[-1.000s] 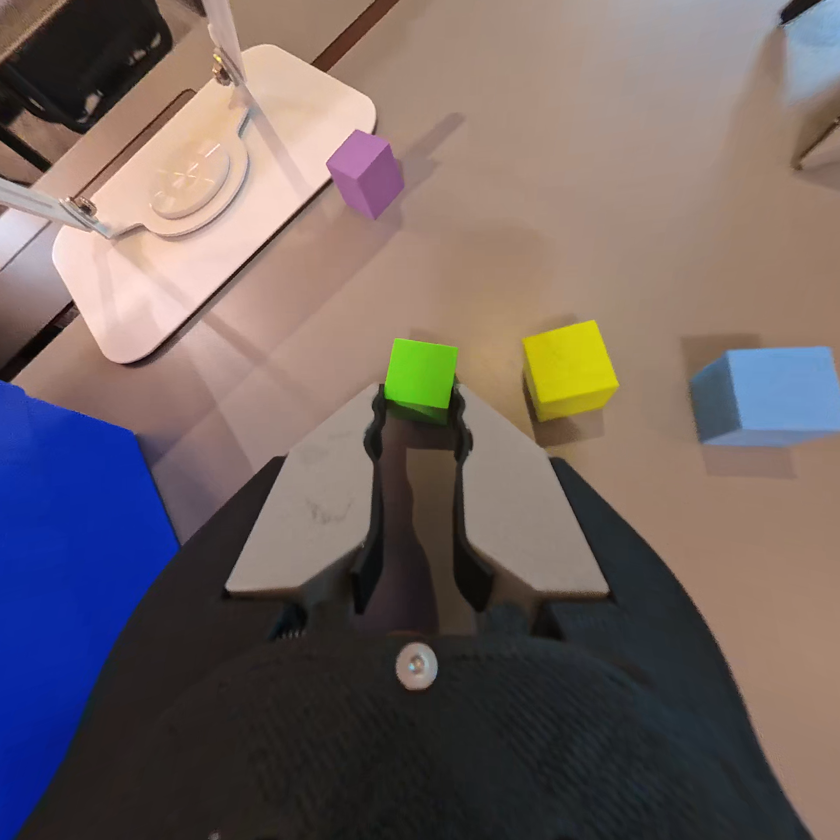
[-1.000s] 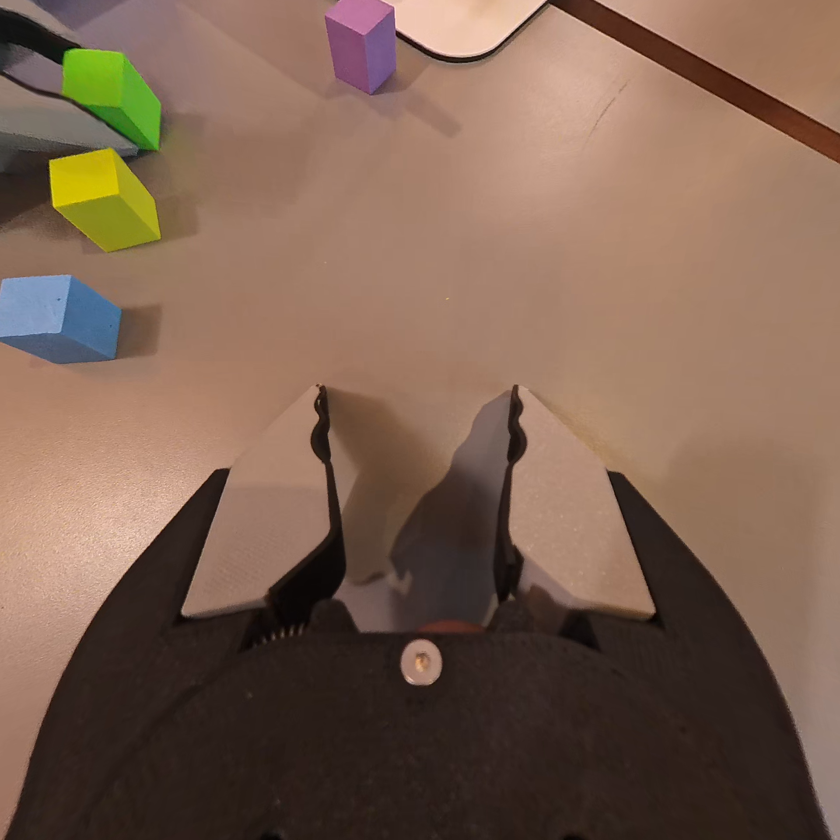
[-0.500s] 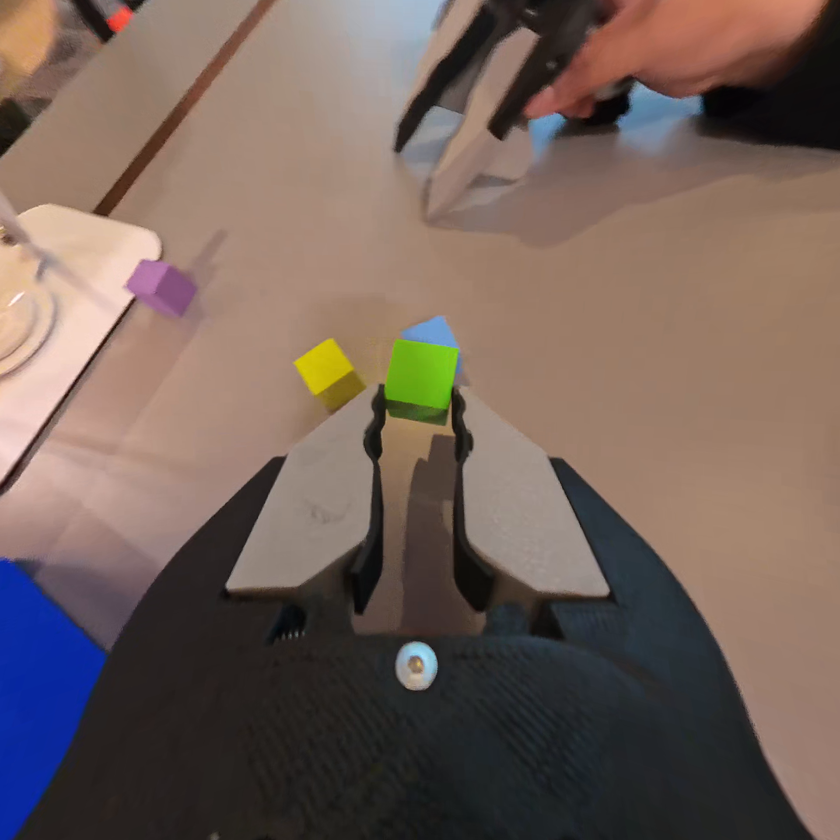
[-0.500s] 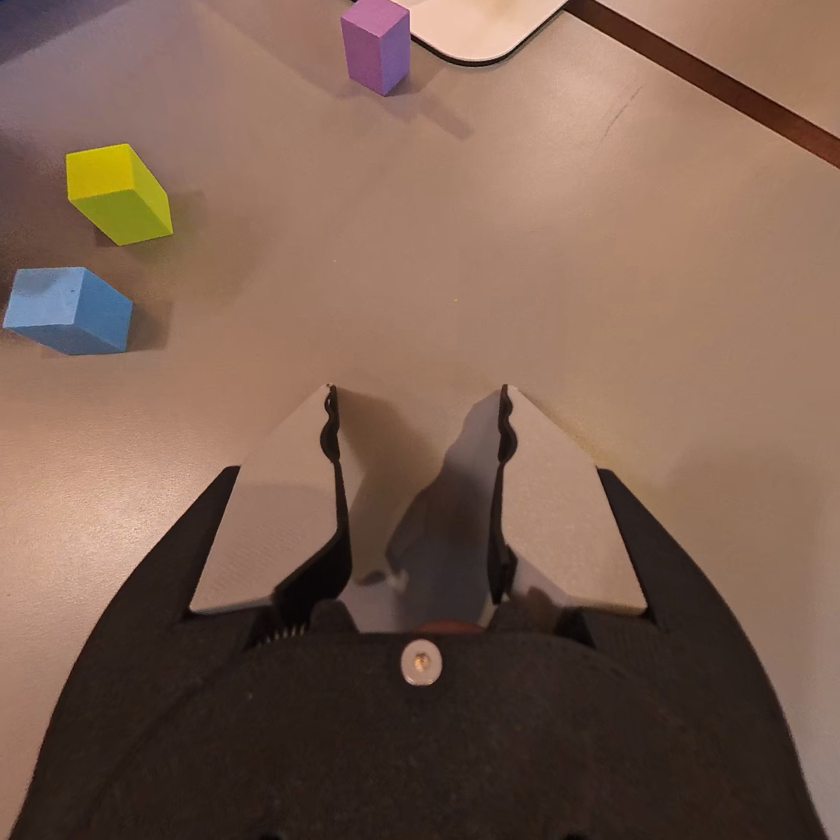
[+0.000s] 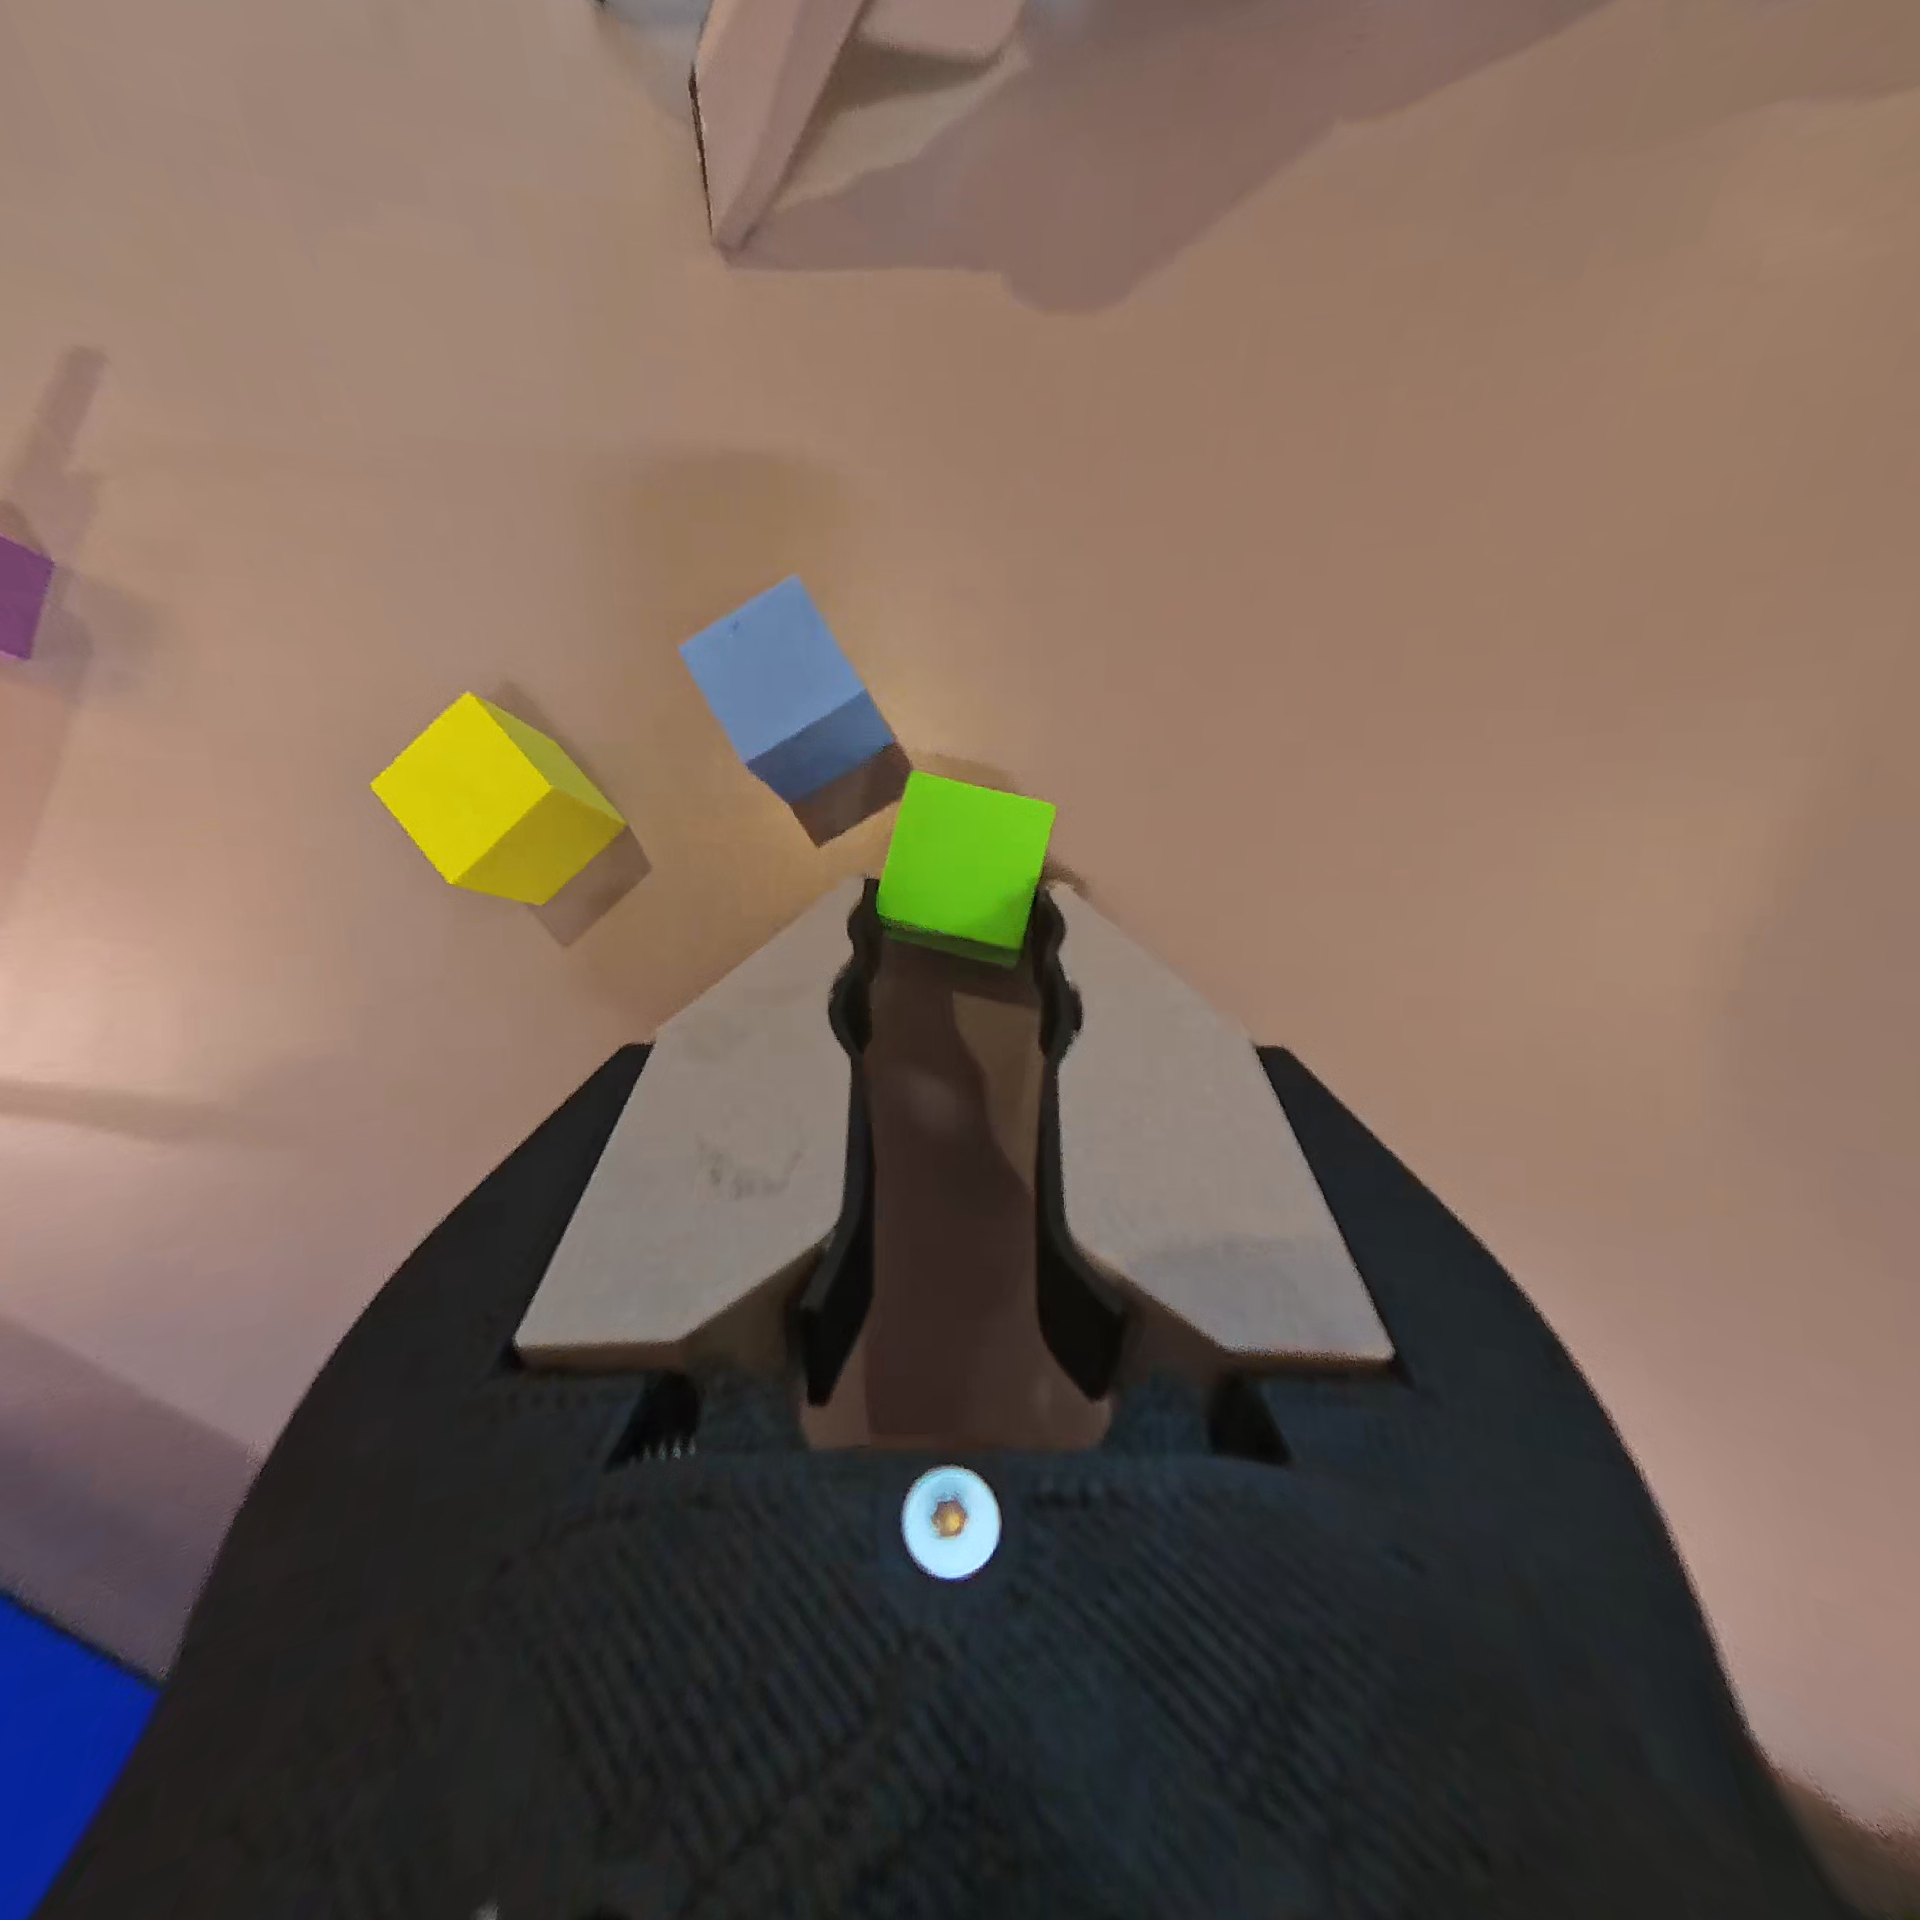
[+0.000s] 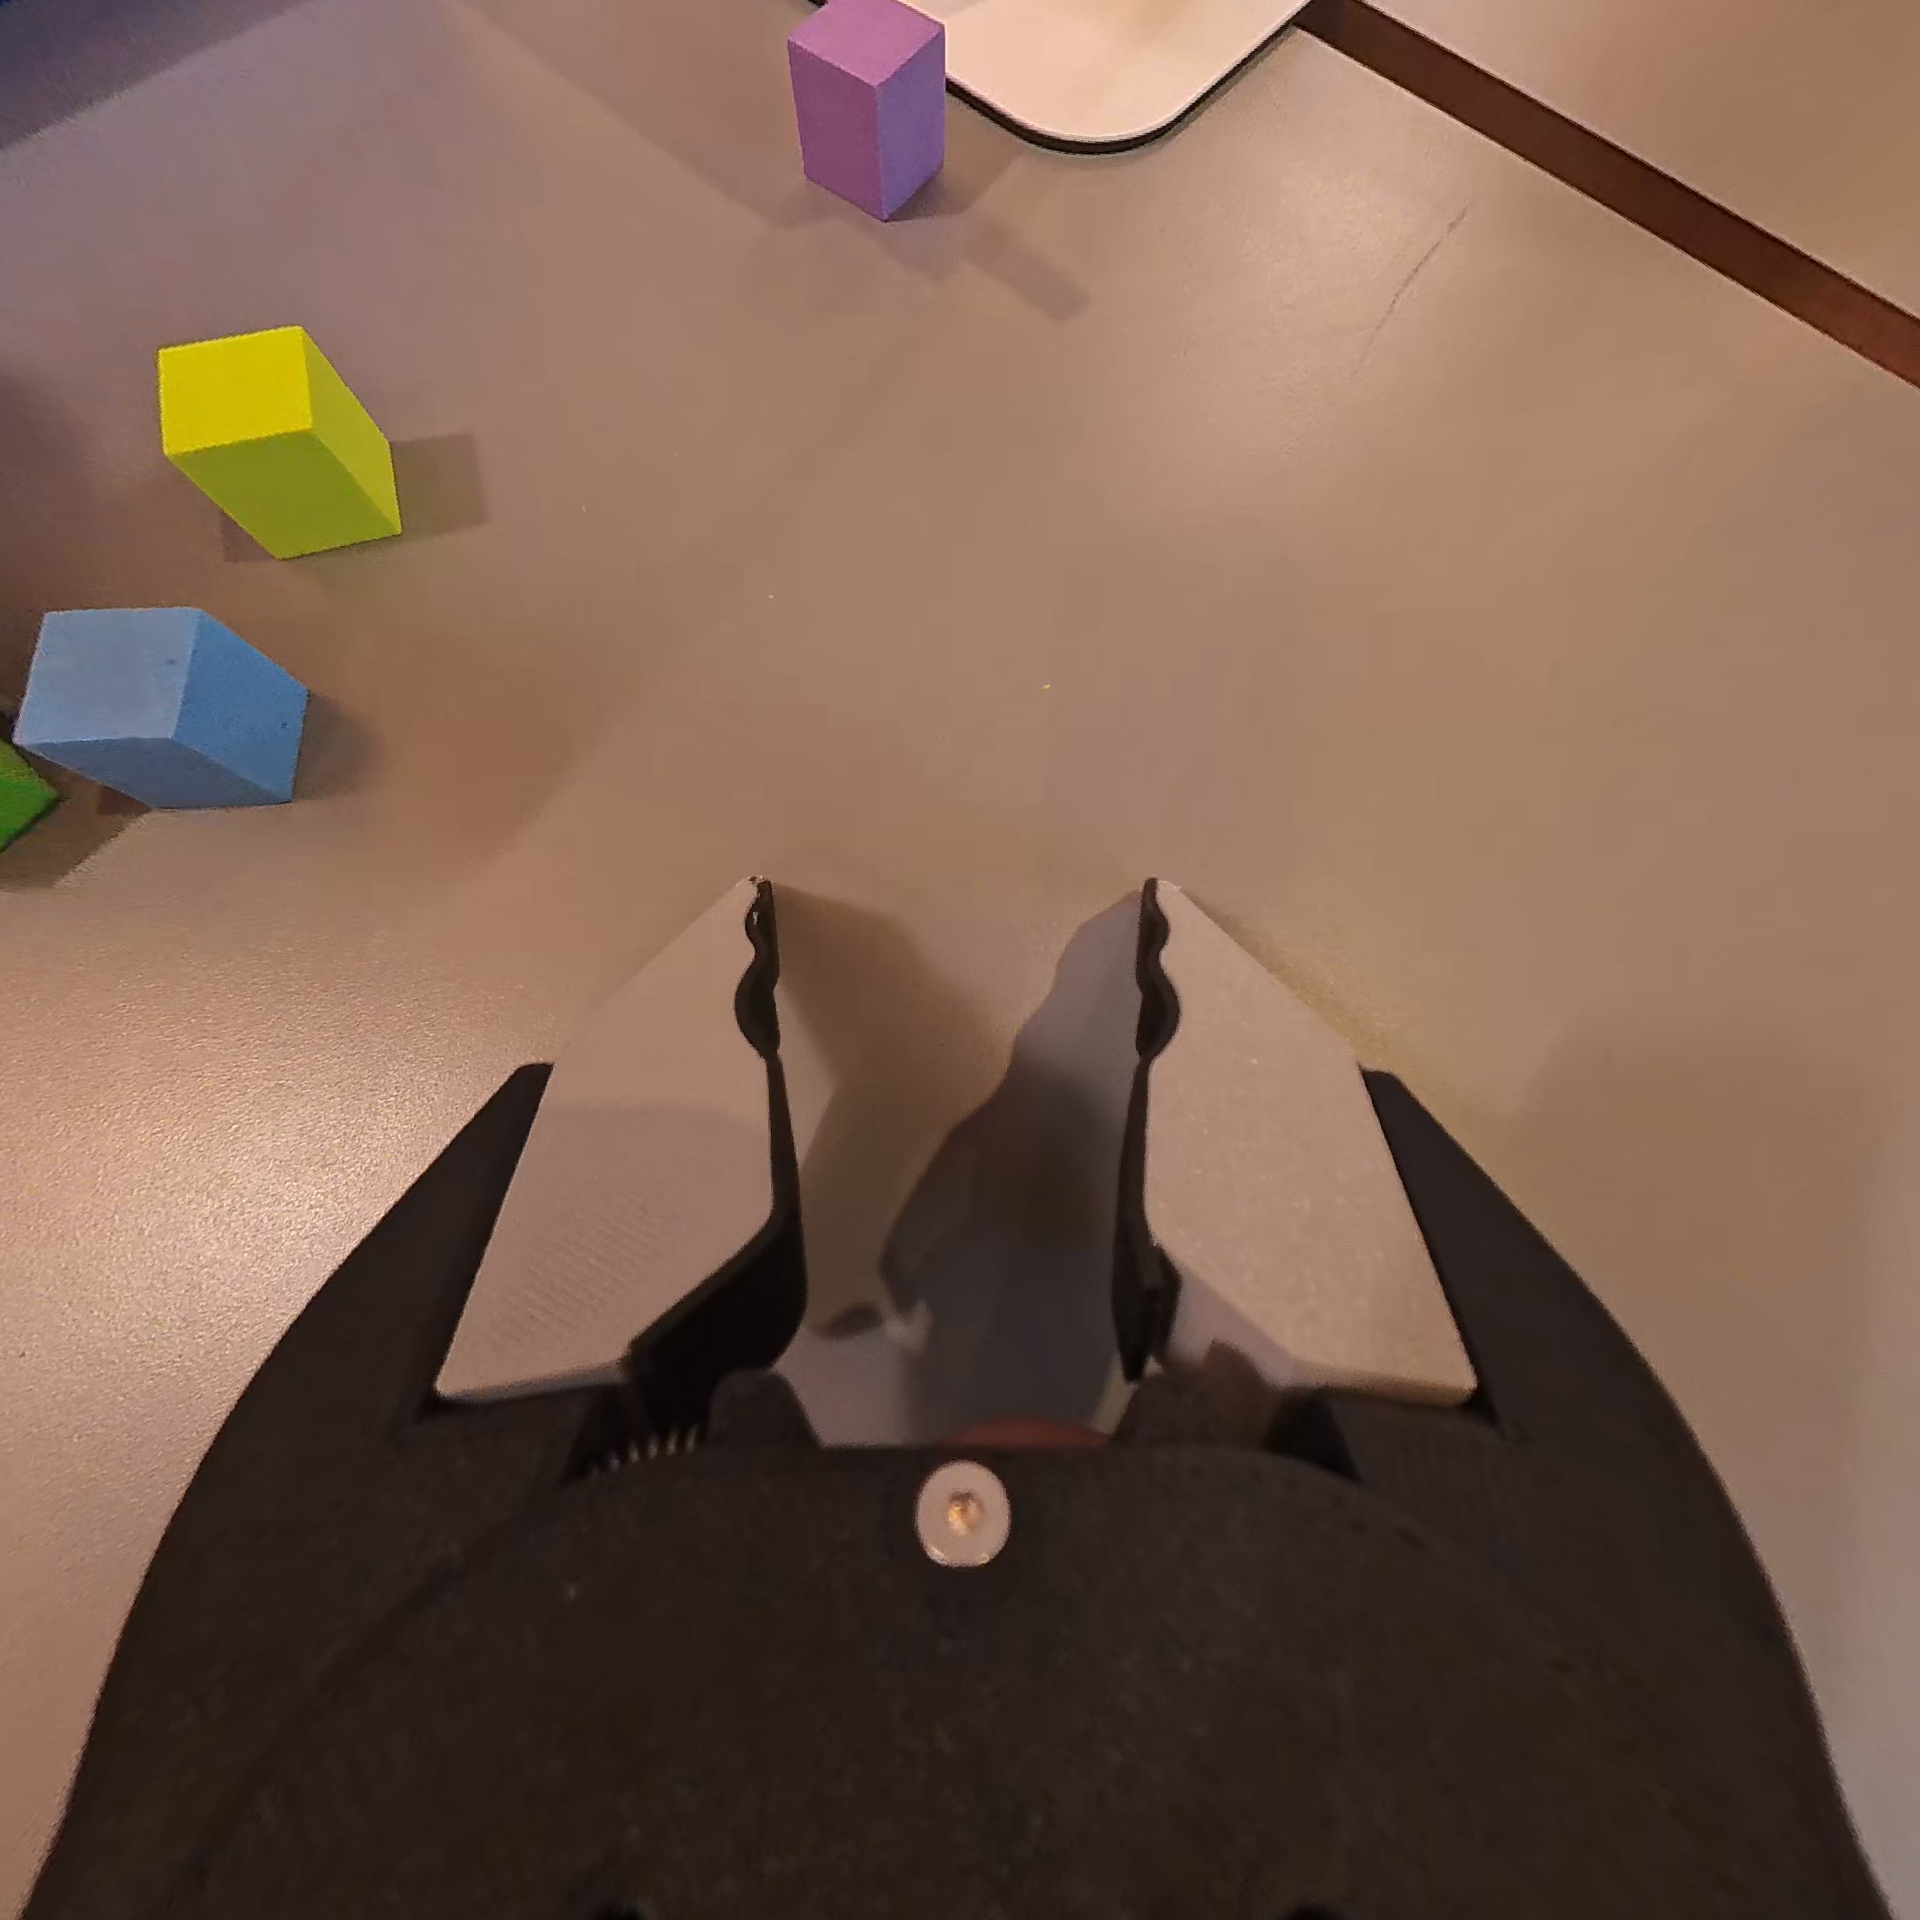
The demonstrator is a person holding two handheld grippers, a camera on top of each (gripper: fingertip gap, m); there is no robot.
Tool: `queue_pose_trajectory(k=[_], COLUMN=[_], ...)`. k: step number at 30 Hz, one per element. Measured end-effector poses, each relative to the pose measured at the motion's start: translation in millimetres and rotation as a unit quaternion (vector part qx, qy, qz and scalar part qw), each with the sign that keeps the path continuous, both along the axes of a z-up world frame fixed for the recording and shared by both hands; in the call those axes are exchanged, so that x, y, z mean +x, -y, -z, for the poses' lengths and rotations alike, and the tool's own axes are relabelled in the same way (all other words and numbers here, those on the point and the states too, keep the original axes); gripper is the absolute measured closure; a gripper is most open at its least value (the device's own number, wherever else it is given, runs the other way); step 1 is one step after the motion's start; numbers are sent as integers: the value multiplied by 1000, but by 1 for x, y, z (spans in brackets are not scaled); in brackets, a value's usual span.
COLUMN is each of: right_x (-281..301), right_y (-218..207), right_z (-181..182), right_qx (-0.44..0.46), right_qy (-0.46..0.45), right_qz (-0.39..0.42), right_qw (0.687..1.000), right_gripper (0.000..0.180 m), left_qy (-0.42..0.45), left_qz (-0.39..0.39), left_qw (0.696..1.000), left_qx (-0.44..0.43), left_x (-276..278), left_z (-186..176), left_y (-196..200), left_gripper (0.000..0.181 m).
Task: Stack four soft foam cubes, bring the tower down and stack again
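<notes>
At the centre of the left wrist view, my left gripper (image 5: 958, 914) pinched the green cube (image 5: 964, 871) between its two tips, gripping opposite side faces near the cube's lower edge; the cube looked lifted off the table (image 5: 1455, 727), though I could not be sure of that. In the right wrist view, low in the frame, my right gripper (image 6: 954, 894) stood spread and held nothing, with bare table between its fingers.

I judged the cubes to be light, soft foam; a hard squeeze would dent them and tilt the faces, so the hold wanted to be gentle, flat on two opposite sides and about mid-height, leaving top and bottom free to seat squarely; the matte surface looked unlikely to slip.

Counted, there were four cubes: one green in my left tongs; one blue cube (image 5: 781, 694) just above and left of it in the frame, near but apart; one yellow cube (image 5: 488, 795) farther left, well apart from the blue; one purple cube (image 6: 868, 99) at the top of the right wrist view, just beside a white base plate (image 6: 1101, 62). None rested on another; by my reckoning the stack was not yet begun, and the blue seemed the likeliest base.
</notes>
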State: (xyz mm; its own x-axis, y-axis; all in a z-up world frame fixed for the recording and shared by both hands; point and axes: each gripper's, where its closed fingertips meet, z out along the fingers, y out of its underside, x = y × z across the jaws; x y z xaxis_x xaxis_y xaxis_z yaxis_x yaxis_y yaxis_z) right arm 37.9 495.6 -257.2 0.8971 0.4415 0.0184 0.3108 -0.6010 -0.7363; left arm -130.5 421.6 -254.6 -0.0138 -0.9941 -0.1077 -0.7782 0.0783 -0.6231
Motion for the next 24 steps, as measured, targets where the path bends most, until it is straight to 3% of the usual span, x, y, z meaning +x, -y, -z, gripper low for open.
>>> queue_pose_trajectory(k=[24], right_x=[0], right_y=[0], right_z=[0], right_qx=[0], right_qy=[0], right_qz=[-1], right_qw=[1000], right_gripper=[112], left_qy=[34], left_qz=[24], left_qw=[999], left_qx=[11], left_x=[32], left_z=[-1], left_y=[15], left_gripper=[150])
